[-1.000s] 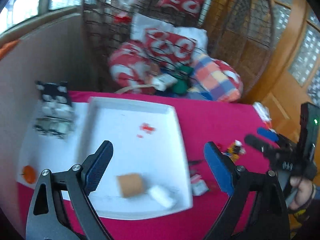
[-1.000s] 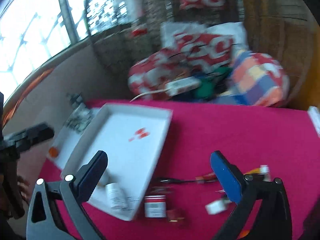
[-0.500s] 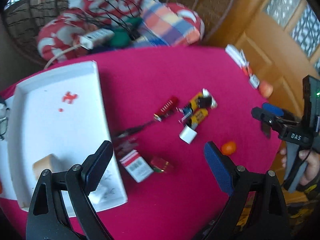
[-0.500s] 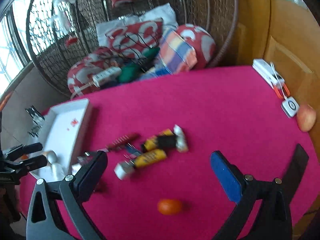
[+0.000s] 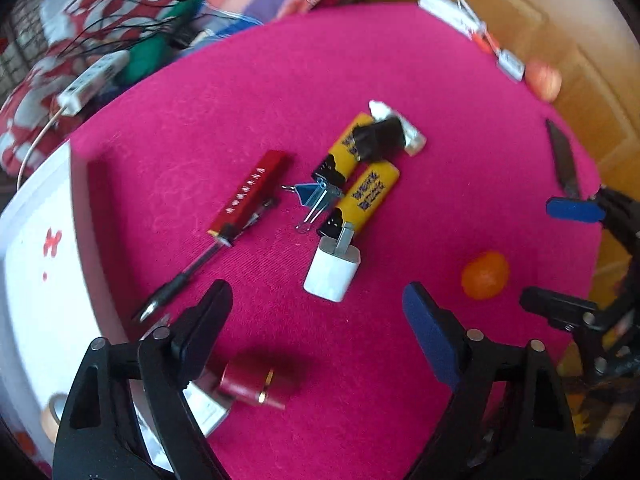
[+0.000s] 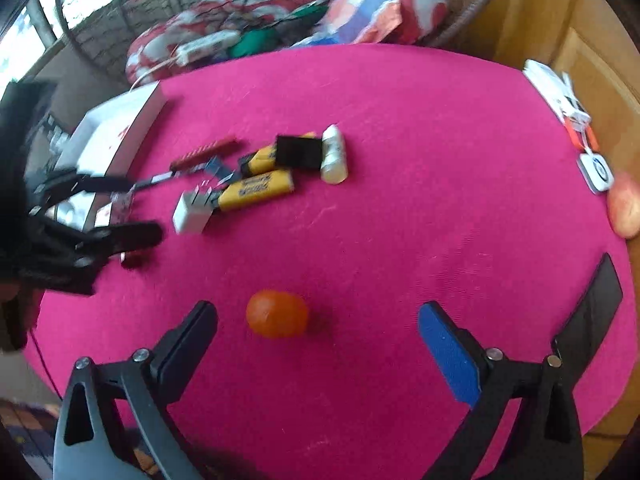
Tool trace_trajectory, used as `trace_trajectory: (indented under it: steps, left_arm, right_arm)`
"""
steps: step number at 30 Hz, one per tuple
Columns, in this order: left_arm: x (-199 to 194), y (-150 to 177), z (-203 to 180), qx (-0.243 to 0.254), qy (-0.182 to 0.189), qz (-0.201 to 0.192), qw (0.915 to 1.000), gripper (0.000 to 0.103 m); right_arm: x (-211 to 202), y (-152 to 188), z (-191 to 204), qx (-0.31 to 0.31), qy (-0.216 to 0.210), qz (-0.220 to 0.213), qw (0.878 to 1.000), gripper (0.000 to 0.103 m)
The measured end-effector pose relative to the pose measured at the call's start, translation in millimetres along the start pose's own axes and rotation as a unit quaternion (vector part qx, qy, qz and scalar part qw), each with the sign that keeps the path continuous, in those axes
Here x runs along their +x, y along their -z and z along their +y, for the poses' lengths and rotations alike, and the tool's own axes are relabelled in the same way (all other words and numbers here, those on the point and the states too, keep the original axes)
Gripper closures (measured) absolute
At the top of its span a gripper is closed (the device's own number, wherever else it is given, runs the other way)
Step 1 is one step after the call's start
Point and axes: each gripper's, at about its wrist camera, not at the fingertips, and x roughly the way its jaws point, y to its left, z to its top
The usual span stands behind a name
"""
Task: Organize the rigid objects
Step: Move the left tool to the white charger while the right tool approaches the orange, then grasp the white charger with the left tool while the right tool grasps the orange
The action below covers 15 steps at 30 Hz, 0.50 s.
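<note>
On the pink table lie a white charger plug (image 5: 333, 269), two yellow lighters (image 5: 366, 196), a blue binder clip (image 5: 314, 196), a flat red box (image 5: 248, 194), a black pen (image 5: 180, 284), a black block (image 5: 378, 140) and a white tube (image 6: 334, 154). A small red cylinder (image 5: 252, 386) lies by my left gripper (image 5: 318, 328), which is open and empty above the table. My right gripper (image 6: 318, 334) is open and empty, with a small orange fruit (image 6: 277, 313) just ahead between its fingers. The plug (image 6: 192, 212) and lighters (image 6: 256, 192) also show in the right wrist view.
A white tray (image 5: 36, 280) stands at the left with a tape roll (image 5: 50, 416) in it. An apple (image 6: 624, 206), a white box and small gadgets (image 6: 560, 92) lie at the right table edge. Cushions and cables (image 6: 280, 4) fill a wicker chair behind.
Both grippers have swung right and down, from over the tray towards the loose items. The plug and orange now sit closer. Both stay open.
</note>
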Motion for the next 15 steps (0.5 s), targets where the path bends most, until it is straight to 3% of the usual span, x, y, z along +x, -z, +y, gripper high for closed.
trace_trajectory:
  steps: [3,7,8,9,15]
  left_arm:
    - [10.6,-5.4,-3.2,0.009,-0.002,0.01,0.9999,0.015]
    - [19.4,-10.3,-1.5,0.01,0.01,0.021,0.9997,0.018]
    - [21.1,-9.6,-3.6,0.015,0.01,0.024,0.9996,0.023]
    - [23.2,-9.8,-4.5,0.02,0.01,0.027,0.9994,0.034]
    - [33.1,-9.4,-5.6,0.023,0.008,0.041,0.9989,0.049]
  right_arm:
    - [9.5,2.9,-4.5,0.012,-0.033,0.023,0.999,0.024]
    - [18.9,-0.4,-10.0,0.028,-0.061,0.038,0.997,0.029]
    - [20.7,-2.2,-8.2,0.026,-0.066,0.04,0.997,0.03]
    - [23.8,-3.2,-4.4,0.021,-0.07,0.042,0.996,0.032]
    - [44.8,-3.6,21.6,-0.035,-0.057,0.073,0.995,0.048]
